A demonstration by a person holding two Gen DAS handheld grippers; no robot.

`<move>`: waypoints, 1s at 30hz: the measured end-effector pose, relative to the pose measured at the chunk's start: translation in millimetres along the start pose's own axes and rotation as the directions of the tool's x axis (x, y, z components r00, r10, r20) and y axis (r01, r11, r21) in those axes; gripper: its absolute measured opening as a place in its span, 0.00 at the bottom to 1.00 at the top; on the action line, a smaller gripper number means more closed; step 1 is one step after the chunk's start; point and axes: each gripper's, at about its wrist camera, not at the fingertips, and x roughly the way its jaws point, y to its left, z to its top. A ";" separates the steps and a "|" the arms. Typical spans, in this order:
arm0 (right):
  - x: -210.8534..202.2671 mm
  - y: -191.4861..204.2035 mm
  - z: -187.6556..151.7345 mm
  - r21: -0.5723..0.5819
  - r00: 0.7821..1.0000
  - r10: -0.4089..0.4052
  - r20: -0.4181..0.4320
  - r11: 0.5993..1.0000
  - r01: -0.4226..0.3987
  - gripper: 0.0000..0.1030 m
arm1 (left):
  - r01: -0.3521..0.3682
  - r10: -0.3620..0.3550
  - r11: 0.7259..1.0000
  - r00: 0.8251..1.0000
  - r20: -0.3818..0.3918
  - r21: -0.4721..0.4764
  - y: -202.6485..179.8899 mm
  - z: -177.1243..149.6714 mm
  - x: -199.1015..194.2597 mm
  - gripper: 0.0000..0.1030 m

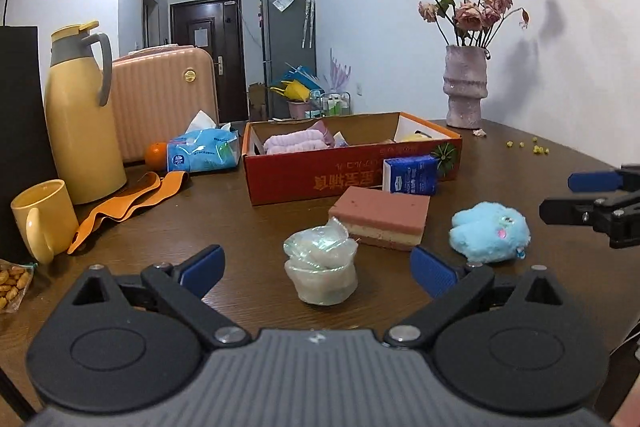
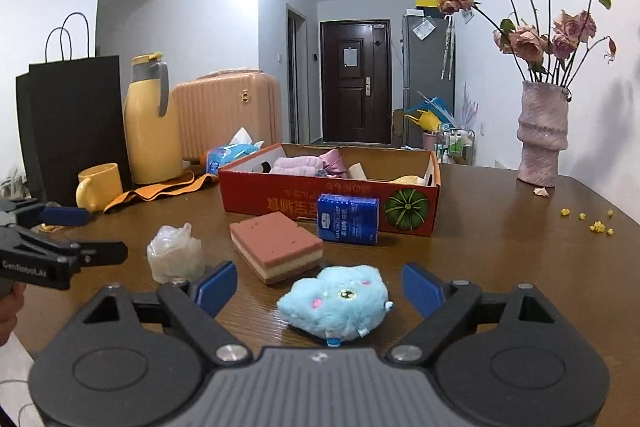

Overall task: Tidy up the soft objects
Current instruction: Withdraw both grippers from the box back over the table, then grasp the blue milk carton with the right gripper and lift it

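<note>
My left gripper [image 1: 318,269] is open, its blue pads either side of a crumpled clear plastic bundle [image 1: 320,269] on the table. My right gripper [image 2: 320,287] is open around a blue plush toy [image 2: 336,303], which also shows in the left wrist view [image 1: 490,237]. A pink-and-cream layered sponge [image 1: 380,223] lies between the two. A blue tissue pack [image 1: 410,174] leans on the red cardboard box [image 1: 320,179], which holds a pink towel [image 1: 296,142] and other soft items.
A yellow thermos [image 1: 82,115], yellow mug [image 1: 44,219], orange cloth [image 1: 132,201], blue wipes pack [image 1: 202,151] and an orange stand at the left. A vase of dried roses [image 1: 466,87] stands at the back right. Snack bag [image 1: 12,283] near the left edge.
</note>
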 end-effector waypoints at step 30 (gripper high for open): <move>87.8 -47.2 17.7 0.123 0.997 -0.023 -0.078 0.992 0.032 0.87 | 0.052 -0.053 0.999 0.993 -0.102 -0.012 -3.2 35.8 93.4 0.94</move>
